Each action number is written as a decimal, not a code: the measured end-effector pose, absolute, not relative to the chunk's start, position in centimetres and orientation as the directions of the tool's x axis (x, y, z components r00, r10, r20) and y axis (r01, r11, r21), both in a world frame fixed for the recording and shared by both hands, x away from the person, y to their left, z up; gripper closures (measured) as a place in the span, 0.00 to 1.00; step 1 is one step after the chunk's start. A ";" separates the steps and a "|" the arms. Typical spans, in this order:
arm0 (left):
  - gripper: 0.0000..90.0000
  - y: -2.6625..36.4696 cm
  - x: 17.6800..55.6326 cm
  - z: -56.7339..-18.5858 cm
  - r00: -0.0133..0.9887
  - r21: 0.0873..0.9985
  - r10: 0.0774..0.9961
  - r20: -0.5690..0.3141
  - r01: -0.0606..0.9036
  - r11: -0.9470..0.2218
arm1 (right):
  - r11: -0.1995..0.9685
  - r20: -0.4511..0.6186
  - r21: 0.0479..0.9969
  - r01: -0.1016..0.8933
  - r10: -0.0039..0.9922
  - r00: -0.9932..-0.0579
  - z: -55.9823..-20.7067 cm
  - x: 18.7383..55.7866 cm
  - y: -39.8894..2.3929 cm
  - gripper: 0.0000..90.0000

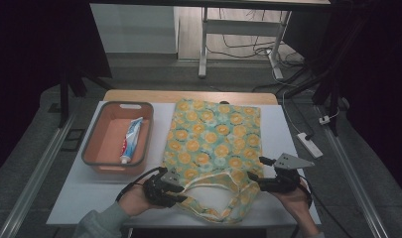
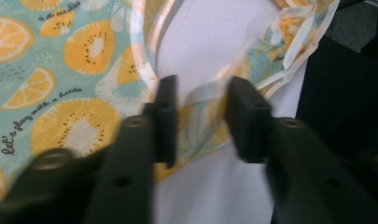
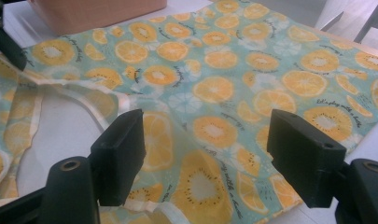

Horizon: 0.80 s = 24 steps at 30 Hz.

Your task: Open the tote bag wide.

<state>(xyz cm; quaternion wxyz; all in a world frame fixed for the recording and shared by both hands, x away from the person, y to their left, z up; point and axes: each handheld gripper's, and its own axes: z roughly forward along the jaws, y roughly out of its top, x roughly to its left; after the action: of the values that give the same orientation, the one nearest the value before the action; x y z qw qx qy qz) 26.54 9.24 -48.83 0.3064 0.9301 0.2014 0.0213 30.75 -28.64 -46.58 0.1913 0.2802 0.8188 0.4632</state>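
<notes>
tote bag (image 1: 213,139) lies flat mid-table, thin limp cloth, best taken by strap/rim; left gripper (image 2: 200,119) jaws astride a handle strap (image 2: 210,100), not yet pinching, right gripper (image 3: 205,154) spread over bag's corner.

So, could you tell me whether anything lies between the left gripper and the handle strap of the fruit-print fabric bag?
Nothing visible does: the left gripper already has the fruit-print fabric bag's handle strap between its jaws.

I see a lab or test room: white desk (image 1: 288,129), bare grey floor (image 1: 154,74), power strip (image 1: 309,145), trailing cables (image 1: 248,49), metal desk legs (image 1: 203,44).
</notes>
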 end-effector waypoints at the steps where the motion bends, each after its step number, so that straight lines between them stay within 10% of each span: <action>1: 0.85 9.3 26.6 -48.8 0.917 0.575 0.389 -0.084 0.364 -0.732 | 0.414 -0.054 0.866 0.281 0.636 -0.770 -46.6 30.7 -28.7 0.31; 5: 0.98 9.6 26.8 -48.6 0.911 0.595 0.402 -0.092 0.374 -0.711 | 0.413 -0.054 0.867 0.279 0.634 -0.771 -46.4 30.6 -28.7 0.31; 24: 0.98 15.1 27.4 -43.3 0.835 0.828 0.523 -0.170 0.409 -0.384 | 0.652 -0.119 0.736 0.183 0.390 -0.913 -45.8 27.5 -22.3 0.23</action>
<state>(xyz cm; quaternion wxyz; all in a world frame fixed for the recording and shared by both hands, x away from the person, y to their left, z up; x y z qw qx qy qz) 27.44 15.06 -43.28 0.4787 0.8297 0.2810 0.0595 27.53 -22.33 -45.83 0.1347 0.1594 0.8987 0.3856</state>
